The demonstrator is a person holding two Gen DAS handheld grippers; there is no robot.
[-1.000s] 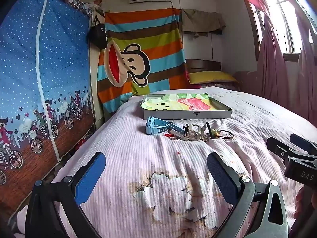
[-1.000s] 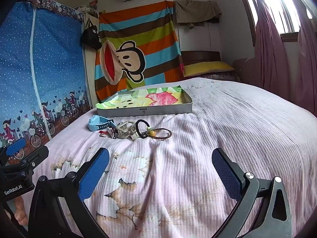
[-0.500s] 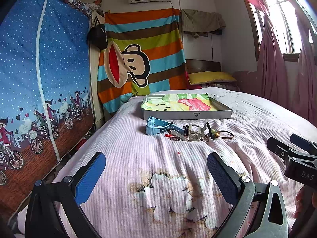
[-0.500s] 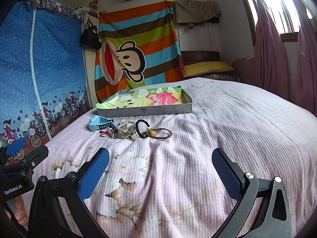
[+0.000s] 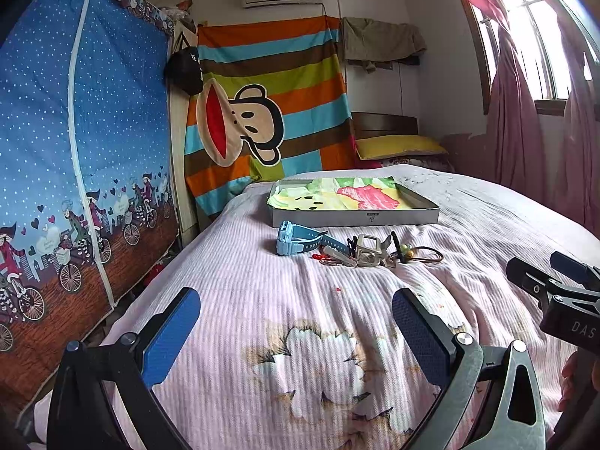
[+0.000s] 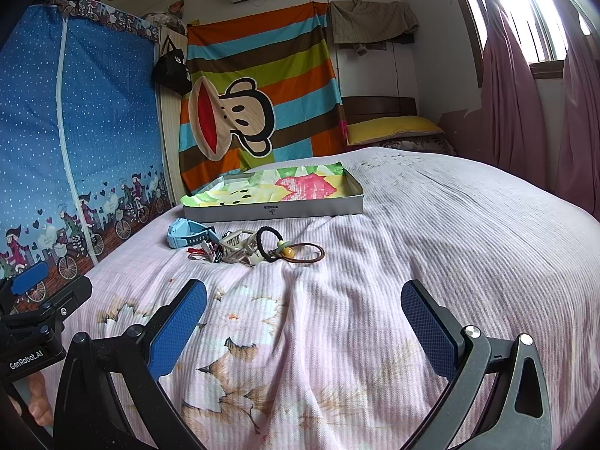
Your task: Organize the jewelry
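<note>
A small heap of jewelry lies on the pink striped bedspread, in front of a shallow grey tray (image 5: 420, 215) (image 6: 352, 204) lined with colourful cloth. The heap holds a light blue watch (image 5: 296, 242) (image 6: 185, 232), a pale hair claw (image 5: 367, 249) (image 6: 234, 242), a black hair tie (image 6: 268, 243), a brown hair tie (image 5: 427, 255) (image 6: 307, 257) and a red cord piece (image 5: 318, 257). My left gripper (image 5: 296, 330) stands open above the bedspread, well short of the heap. My right gripper (image 6: 303, 322) is open too, equally short of it. Both hold nothing.
A blue fabric wardrobe (image 5: 75, 157) runs along the bed's left edge. A striped monkey cloth (image 5: 270, 112) hangs on the far wall, a yellow pillow (image 5: 401, 148) lies at the bed's head, and pink curtains (image 5: 517, 123) hang at right. Each gripper shows at the other view's edge.
</note>
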